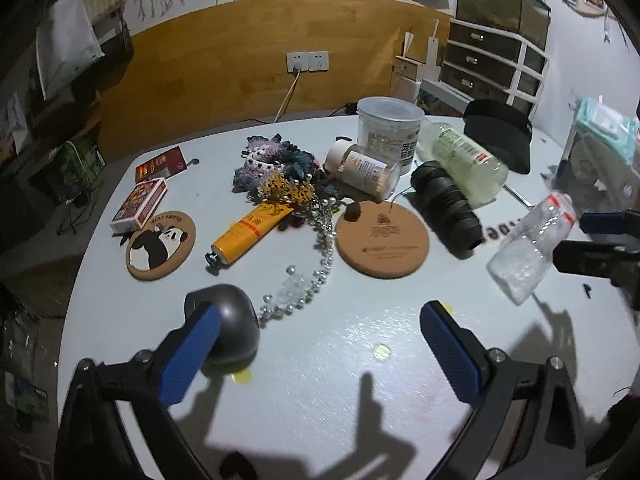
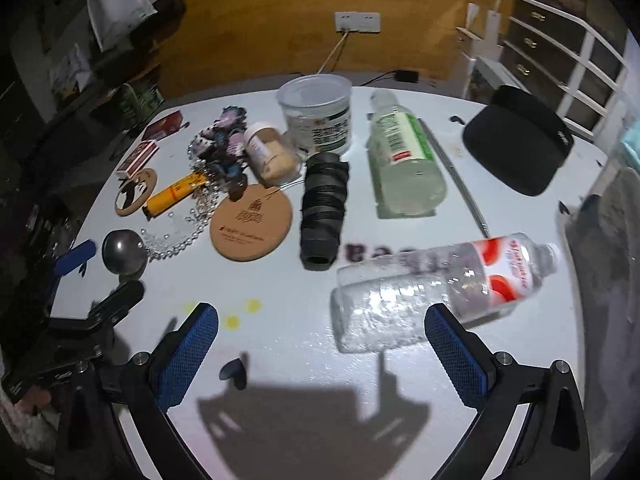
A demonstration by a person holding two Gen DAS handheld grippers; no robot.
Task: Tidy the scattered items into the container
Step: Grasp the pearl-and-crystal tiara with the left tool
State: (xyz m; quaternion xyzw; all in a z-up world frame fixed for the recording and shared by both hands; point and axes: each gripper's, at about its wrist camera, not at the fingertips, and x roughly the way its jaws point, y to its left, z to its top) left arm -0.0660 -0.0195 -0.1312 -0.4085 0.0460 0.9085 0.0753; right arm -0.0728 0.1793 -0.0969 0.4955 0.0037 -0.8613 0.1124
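Our left gripper [image 1: 316, 344] hangs with blue fingers spread wide, the left pad hiding part of a grey metal dome [image 1: 228, 320]. Our right gripper [image 2: 320, 348] is also spread, holding nothing; the blurred clear plastic bottle with a red label [image 2: 440, 284] lies by its right finger, contact unclear. We cannot identify the container; a grey shape [image 2: 608, 264] is cut off at right.

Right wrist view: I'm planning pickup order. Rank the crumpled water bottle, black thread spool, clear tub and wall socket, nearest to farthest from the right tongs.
1. Crumpled water bottle, by the right finger.
2. Black thread spool, mid-table, centre.
3. Clear tub, upright at the table's back.
4. Wall socket, beyond the table.
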